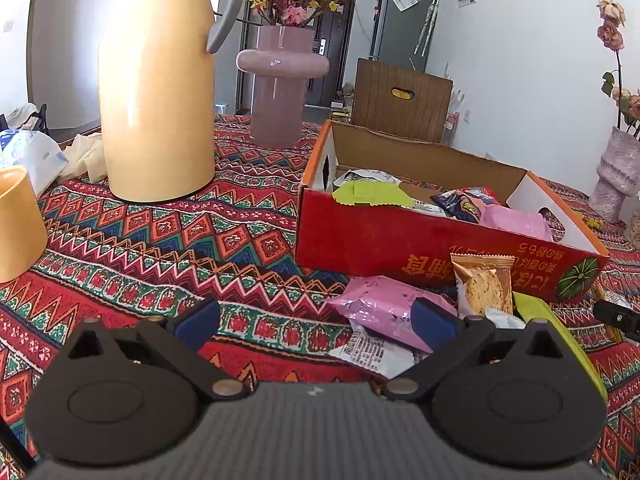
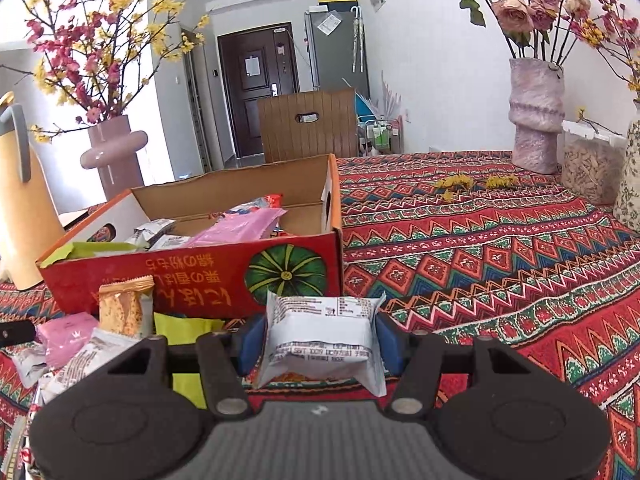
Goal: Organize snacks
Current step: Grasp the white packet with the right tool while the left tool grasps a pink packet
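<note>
Right tool point(image 2: 318, 344) clamps white packet point(image 2: 320, 336); left tool point(image 1: 316, 322) wide, seemingly empty.

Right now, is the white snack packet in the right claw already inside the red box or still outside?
Outside. The white snack packet sits between the right claw pads, in front of the red box wall.

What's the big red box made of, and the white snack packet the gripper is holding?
The red box looks like cardboard: brown matte inside, rough-cut rim, printed outside. The white packet looks like thin plastic film, slightly shiny, with crimped, crinkly ends.
</note>
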`<state>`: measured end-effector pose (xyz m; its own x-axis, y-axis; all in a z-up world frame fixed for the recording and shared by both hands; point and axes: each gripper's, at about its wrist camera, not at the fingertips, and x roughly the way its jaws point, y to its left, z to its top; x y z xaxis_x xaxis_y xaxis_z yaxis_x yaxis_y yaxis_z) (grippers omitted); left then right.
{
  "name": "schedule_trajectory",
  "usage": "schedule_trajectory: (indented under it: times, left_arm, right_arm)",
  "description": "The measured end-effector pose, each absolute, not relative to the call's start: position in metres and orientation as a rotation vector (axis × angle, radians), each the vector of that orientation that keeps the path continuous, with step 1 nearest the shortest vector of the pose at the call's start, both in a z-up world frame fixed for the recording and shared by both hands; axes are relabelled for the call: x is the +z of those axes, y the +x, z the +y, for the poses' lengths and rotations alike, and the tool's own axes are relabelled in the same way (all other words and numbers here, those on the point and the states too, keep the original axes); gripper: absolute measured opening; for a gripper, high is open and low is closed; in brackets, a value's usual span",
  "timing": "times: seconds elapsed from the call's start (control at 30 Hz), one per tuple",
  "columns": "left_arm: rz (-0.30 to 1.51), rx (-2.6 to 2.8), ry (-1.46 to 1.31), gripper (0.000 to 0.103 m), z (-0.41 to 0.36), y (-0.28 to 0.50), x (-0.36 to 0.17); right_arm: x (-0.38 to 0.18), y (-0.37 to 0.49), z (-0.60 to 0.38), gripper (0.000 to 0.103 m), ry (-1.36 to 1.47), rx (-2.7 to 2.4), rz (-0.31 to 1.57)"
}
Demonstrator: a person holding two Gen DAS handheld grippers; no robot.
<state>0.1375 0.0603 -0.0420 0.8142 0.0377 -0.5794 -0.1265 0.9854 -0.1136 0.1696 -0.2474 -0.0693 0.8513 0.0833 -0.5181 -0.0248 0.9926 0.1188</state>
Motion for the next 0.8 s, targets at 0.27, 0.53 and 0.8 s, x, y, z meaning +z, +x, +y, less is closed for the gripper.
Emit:
schedule_trajectory:
  times: [0.27, 0.53, 0.8]
  left_arm:
    - [0.683, 0.023, -0.042, 0.103, 0.039, 0.15, -0.024]
    - [0.841, -0.067, 0.135, 0.103, 0.009, 0.19, -0.03]
    - [0.94, -0.087, 0.184, 0.103, -0.001, 0.221, -0.049]
  right_arm:
    - [-0.07, 0.166, -0.25, 0.058, 0.126, 0.081, 0.533]
    - [-0.067, 0.161, -0.253, 0.058, 0.147, 0.086, 0.502]
    - [-0.066, 0.161, -0.255, 0.059, 0.164, 0.089, 0.497]
